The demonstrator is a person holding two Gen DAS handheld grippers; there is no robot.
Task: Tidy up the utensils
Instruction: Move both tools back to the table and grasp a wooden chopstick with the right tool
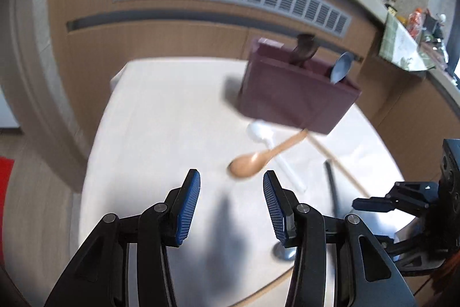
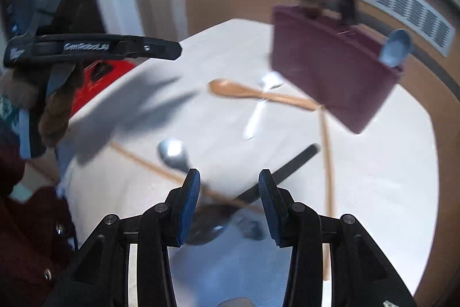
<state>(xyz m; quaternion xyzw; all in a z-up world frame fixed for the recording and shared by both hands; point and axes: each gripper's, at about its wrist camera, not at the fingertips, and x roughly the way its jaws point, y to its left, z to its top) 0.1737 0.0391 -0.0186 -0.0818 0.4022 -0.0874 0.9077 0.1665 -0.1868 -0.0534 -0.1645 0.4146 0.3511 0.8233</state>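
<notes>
Both grippers are empty. Left gripper (image 1: 231,192) has its blue-padded fingers spread over bare tabletop, nothing between them. Right gripper (image 2: 229,192) is spread too, hovering over a black-handled utensil (image 2: 290,167) whose dark head sits low centre in its view; the pads aren't pressing on it that I can tell.

Going outward, loose stuff is scattered across the white table (image 1: 161,117): a wooden spoon (image 1: 258,156) at mid-frame lying across a white plastic spoon (image 1: 268,144), a long thin wooden stick (image 1: 339,166) running toward the lower right, and a metal spoon (image 2: 172,153) left of centre in the right view.

Further back, upper right of both views, is the maroon utensil holder (image 1: 293,94), already holding a blue spoon (image 1: 340,68) and something dark. My guess is it's set at the back so it's easy to drop things into.

Only readable writing: "GetRobot.AI" on the left gripper's side, upper left of the right view. Everything's a bit blurry.
</notes>
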